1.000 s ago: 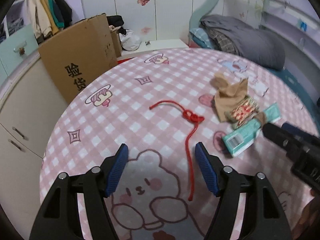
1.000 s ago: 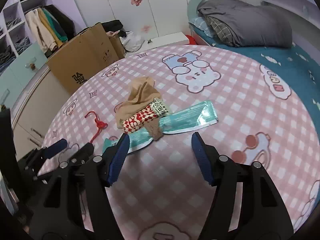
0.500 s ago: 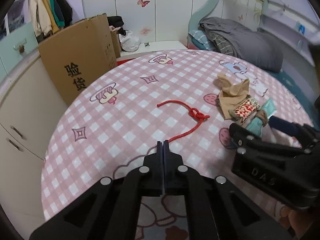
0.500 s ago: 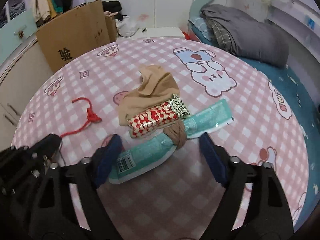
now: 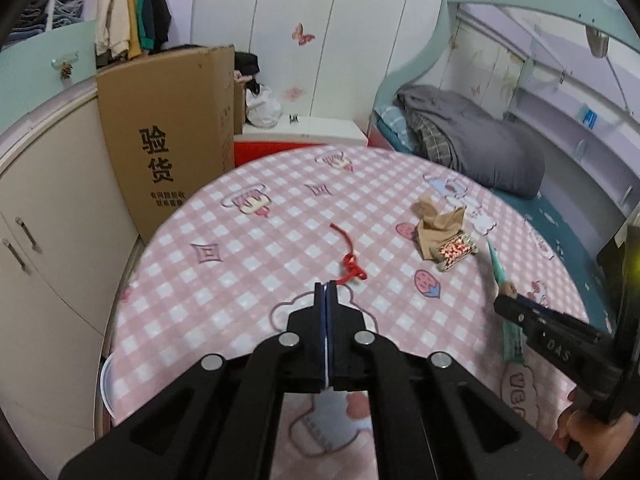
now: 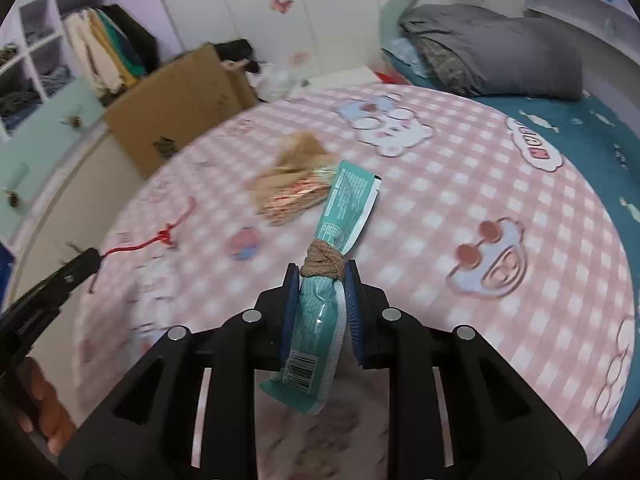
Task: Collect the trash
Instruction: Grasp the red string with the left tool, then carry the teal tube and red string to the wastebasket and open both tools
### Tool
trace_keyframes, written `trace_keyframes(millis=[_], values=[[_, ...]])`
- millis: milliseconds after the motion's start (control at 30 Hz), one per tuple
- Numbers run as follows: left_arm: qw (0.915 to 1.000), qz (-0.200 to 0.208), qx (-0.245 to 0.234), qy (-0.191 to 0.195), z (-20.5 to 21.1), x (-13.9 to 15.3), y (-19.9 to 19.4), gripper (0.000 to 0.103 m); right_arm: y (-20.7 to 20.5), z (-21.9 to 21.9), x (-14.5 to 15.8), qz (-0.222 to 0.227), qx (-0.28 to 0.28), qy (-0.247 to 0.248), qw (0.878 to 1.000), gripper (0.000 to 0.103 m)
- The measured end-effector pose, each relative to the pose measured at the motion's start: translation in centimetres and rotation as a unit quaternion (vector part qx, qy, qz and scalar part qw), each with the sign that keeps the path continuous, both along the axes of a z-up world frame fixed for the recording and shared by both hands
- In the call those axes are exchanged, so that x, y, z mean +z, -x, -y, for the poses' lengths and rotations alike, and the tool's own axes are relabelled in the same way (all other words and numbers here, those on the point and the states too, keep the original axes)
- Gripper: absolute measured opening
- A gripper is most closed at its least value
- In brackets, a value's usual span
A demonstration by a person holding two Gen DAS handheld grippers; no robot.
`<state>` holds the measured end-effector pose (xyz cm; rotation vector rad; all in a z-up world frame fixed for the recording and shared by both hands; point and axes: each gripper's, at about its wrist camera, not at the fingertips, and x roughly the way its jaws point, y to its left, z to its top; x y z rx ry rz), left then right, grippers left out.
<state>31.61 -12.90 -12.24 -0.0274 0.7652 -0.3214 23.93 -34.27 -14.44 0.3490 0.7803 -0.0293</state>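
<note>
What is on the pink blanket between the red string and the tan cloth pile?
Nothing loose: in the left wrist view, only bare checked blanket with a printed strawberry picture lies between the red string and the tan cloth pile.

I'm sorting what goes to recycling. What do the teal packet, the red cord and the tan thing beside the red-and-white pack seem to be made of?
Teal packet: looks like thin glossy plastic film, with sheen, crinkles, a printed barcode and a tan band knotted around it.
Red cord: seems to be matte braided fibre, limp and knotted.
Tan thing: probably soft thin fabric, lying in slack folds; paper cannot be ruled out.
</note>
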Motion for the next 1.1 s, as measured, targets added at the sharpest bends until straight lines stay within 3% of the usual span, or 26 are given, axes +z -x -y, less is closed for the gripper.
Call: trace_keyframes(millis=[233,600,800,1100], values=[[0.9987,0.026,0.035,0.026,-5.1,2.3,2.3,0.000,-0.1,-7.7,2.8,0.026,0.083,-0.009,0.996,0.023],[0.9859,0.040,0.155,0.047,-19.5,3.5,5.1,0.000,-2.8,-25.7,4.0,0.031,0.255,-0.008,0.966,0.023],[0.9742,0.033,0.219,0.042,-26.7,2.3,5.1,0.000,-4.8,-34.1,1.6,0.009,0.318,-0.007,0.948,0.023],[0.9558,-0.033,0.290,0.037,-35.4,-4.0,2.9,0.000,-8.6,-43.4,-4.8,-0.048,0.367,0.005,0.929,0.023]])
